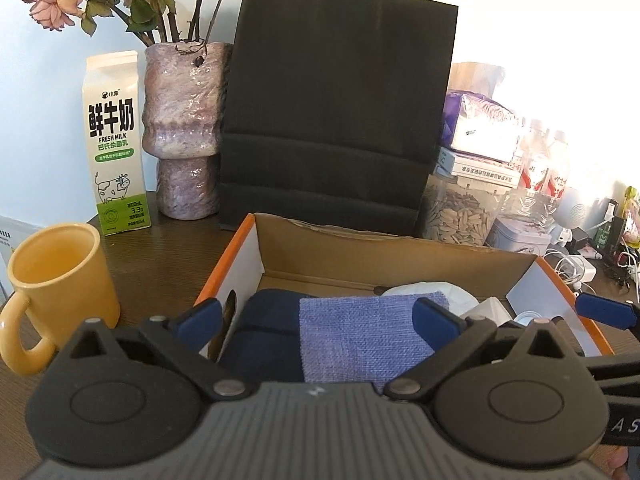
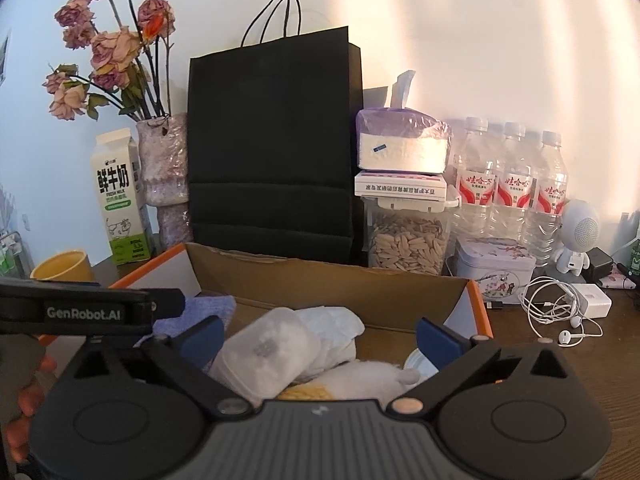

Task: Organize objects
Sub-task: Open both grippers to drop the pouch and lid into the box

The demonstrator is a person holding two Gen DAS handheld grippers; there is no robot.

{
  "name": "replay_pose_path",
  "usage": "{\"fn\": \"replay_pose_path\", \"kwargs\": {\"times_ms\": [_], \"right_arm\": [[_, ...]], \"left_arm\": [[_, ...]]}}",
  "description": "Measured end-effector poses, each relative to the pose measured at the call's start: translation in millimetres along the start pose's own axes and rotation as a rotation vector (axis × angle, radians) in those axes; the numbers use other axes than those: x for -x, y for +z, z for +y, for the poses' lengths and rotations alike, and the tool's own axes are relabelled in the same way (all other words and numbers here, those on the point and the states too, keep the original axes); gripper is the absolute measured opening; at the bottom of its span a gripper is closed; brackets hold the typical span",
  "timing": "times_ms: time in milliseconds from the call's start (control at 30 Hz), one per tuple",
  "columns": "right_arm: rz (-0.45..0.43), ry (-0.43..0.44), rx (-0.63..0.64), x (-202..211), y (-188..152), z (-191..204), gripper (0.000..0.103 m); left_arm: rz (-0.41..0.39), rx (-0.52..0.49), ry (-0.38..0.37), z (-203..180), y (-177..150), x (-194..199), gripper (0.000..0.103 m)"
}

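Both our grippers, left gripper [image 1: 316,316] and right gripper [image 2: 320,338], spread wide, empty. Cloths already in box [image 1: 384,254]; mug [image 1: 60,280], milk carton [image 1: 116,144] remain at desk's left edge.

**A sunny wall and a dark wood table**

The wall [image 2: 480,40] behind is pale. It looks light blue on the left. On the right, warm sunlight falls across it in soft stripes. The table [image 1: 176,256] is dark brown wood with fine lines in it. The right side of the table [image 2: 560,360] is bright where the sun lands. The left side sits in shade.
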State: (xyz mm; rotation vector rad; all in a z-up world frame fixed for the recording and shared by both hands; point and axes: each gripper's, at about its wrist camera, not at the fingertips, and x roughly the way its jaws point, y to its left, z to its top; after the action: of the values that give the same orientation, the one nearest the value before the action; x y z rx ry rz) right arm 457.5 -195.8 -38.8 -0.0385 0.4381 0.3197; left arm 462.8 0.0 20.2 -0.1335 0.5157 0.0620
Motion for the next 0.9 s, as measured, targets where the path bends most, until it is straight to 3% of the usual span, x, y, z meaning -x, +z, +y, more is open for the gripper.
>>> {"fn": "replay_pose_path", "kwargs": {"times_ms": [367,900], "right_arm": [[-0.009,0.001,0.000,3.7,2.2,0.3,0.103],[-0.059,-0.004,0.030,54.9,17.3,9.1,0.103]], "left_arm": [[-0.016,-0.003,-0.003,0.0,1.6,5.8,0.103],[-0.108,-0.036,-0.004,-6.9,23.2,65.3,0.103]]}}
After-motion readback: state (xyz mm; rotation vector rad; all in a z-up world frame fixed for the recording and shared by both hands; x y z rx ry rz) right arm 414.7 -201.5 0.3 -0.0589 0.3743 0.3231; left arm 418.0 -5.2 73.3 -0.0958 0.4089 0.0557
